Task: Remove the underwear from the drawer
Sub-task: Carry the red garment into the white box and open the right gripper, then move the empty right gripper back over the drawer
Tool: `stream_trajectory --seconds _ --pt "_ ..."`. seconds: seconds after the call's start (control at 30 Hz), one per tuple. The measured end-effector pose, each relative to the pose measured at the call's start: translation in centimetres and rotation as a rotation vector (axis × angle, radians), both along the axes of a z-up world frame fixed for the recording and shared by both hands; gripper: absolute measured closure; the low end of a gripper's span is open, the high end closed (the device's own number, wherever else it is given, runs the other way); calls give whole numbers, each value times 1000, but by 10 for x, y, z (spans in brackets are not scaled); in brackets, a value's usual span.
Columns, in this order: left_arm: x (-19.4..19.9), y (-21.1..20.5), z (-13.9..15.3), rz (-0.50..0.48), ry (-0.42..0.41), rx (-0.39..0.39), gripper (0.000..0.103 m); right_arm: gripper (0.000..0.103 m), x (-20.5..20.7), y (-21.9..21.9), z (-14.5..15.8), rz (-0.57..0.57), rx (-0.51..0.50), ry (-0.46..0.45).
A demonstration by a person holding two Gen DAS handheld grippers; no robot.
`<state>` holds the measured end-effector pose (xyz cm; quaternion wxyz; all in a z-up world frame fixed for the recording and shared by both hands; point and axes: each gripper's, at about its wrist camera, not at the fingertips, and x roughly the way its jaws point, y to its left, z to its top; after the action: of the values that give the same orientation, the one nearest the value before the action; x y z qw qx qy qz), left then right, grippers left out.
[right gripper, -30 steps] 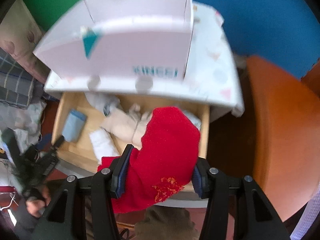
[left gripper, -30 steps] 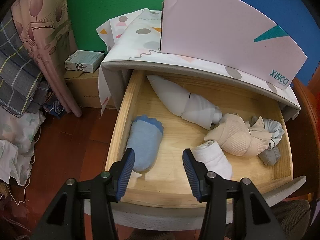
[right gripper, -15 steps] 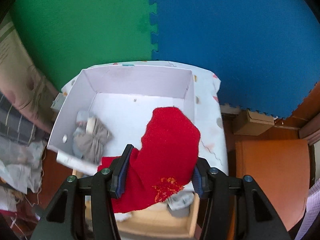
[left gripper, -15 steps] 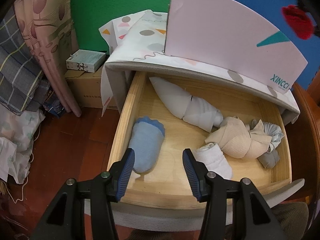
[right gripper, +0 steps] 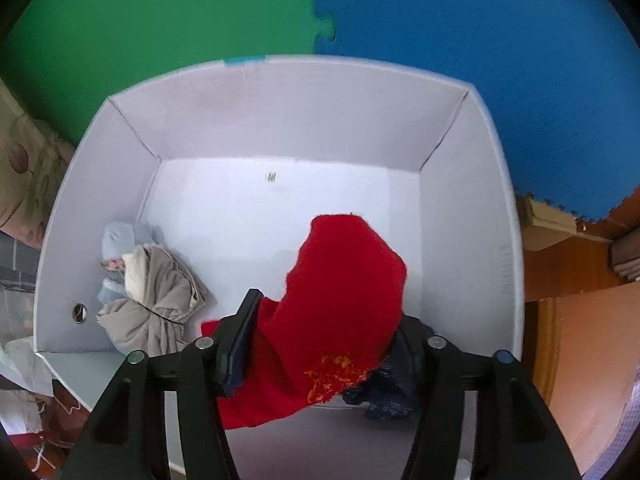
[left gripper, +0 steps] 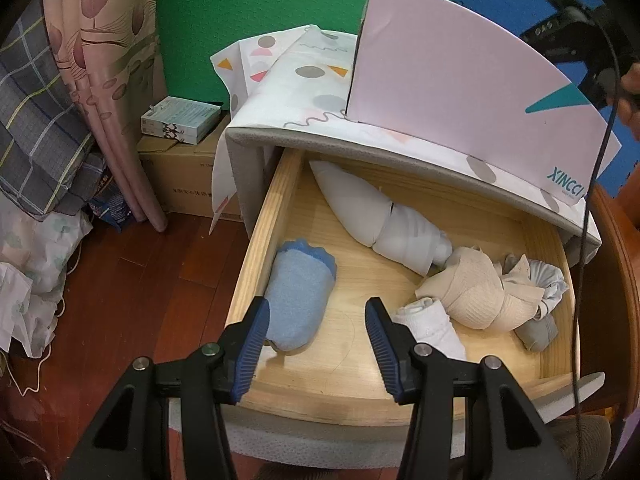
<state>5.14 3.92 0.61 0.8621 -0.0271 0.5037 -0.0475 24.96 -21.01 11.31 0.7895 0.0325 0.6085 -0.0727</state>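
Observation:
The wooden drawer (left gripper: 256,256) stands pulled out. In it lie a blue roll (left gripper: 298,300), a long white roll (left gripper: 380,216), a beige bundle (left gripper: 476,292), a small white roll (left gripper: 432,324) and a grey piece (left gripper: 536,332). My left gripper (left gripper: 317,308) hovers open over the drawer's front, beside the blue roll, with nothing between its fingers. My right gripper (right gripper: 328,308) points down into the white box (right gripper: 280,120). Its jaws are opening, and the red underwear (right gripper: 344,288) hangs loosely between them. The right fingertip is hidden behind the red cloth.
The white box stands on the patterned cloth (left gripper: 304,72) over the cabinet top. A beige and grey bundle (right gripper: 148,292) lies in its left corner, with a dark blue piece (right gripper: 384,400) near its front wall. Cardboard boxes (left gripper: 184,172), curtains and piled fabric crowd the floor on the left.
My right gripper has carried the red underwear from above the drawer to over the inside of the white box, and its jaws have spread. The left gripper has stayed put.

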Motion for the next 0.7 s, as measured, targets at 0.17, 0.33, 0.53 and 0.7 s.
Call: stream_trajectory --seconds 0.17,0.33,0.53,0.7 --pt "1 1 -1 5 3 -3 52 42 -6 -2 10 -8 36 -31" --pt "1 1 -1 7 7 -6 52 41 -37 -2 59 54 52 -98" --pt "0 0 -1 10 8 -11 52 43 -109 2 76 170 37 -64" --pt "0 1 0 6 12 -4 52 52 -161 -8 36 181 11 49"
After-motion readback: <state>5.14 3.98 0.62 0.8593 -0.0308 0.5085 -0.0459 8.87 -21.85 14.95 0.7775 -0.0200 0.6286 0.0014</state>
